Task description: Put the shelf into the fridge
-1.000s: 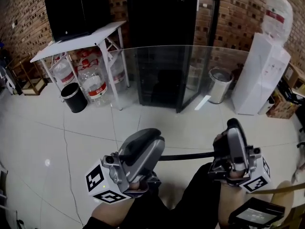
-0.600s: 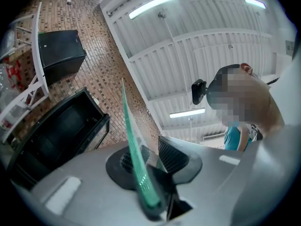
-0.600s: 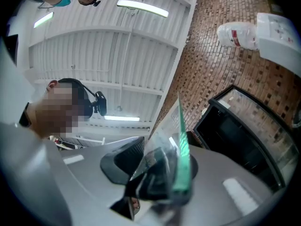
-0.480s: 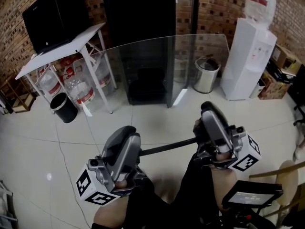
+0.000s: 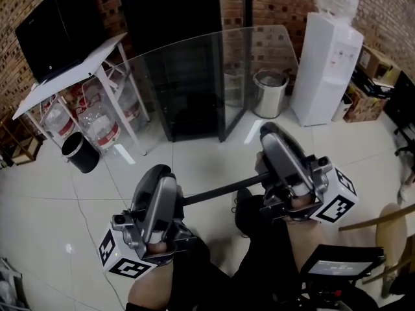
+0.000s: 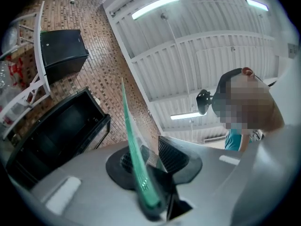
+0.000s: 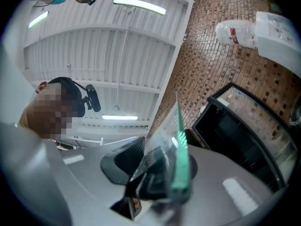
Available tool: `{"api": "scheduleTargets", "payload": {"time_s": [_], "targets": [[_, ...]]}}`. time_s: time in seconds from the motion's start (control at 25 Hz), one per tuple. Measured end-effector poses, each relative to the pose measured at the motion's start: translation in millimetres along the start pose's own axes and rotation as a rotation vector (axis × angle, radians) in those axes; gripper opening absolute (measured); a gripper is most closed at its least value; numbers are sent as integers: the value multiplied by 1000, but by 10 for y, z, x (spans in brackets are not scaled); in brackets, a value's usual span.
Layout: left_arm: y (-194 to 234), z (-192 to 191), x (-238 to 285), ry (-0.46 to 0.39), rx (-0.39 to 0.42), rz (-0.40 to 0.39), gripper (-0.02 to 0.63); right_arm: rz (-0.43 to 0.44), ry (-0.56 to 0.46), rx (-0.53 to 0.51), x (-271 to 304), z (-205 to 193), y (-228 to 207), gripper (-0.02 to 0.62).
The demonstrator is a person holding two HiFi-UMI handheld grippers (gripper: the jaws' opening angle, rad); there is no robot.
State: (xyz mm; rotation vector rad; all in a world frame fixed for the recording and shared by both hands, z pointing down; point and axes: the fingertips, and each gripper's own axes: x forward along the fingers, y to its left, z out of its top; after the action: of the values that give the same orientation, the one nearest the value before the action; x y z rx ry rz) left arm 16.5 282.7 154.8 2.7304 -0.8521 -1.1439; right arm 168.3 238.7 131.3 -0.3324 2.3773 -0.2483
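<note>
I hold a clear glass shelf with a dark bar along its near edge, level in front of me. My left gripper is shut on the shelf's near left edge; in the left gripper view the green glass edge runs between the pads of that gripper. My right gripper is shut on the near right edge, and its jaws have just been closing a little on the glass. The black fridge stands ahead with its glass door swung open.
A white table with a black box on it stands left of the fridge, water bottles and a black bin beneath. A metal bin and white water dispenser stand right. A chair is near my right side.
The shelf and both grippers have come a little nearer to the fridge. In the head view the fridge and table have slid left and the shelf's right end now sits higher.
</note>
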Motion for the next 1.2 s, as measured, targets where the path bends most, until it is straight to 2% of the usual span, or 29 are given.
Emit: {"api": "scheduleTargets", "payload": {"time_s": [0.36, 0.64, 0.76, 0.96, 1.2], "targets": [[0, -89, 141, 56, 30, 20, 71, -8, -53, 42, -130, 61, -158, 84], [-232, -208, 309, 84, 36, -62, 71, -12, -108, 24, -394, 254, -31, 78], [-60, -228, 266, 71, 15, -69, 69, -21, -96, 5, -340, 187, -129, 78], [397, -128, 91, 74, -40, -12, 71, -80, -50, 22, -64, -130, -377, 80], [486, 156, 161, 79, -37, -67, 70, -69, -81, -13, 235, -119, -279, 81]]}}
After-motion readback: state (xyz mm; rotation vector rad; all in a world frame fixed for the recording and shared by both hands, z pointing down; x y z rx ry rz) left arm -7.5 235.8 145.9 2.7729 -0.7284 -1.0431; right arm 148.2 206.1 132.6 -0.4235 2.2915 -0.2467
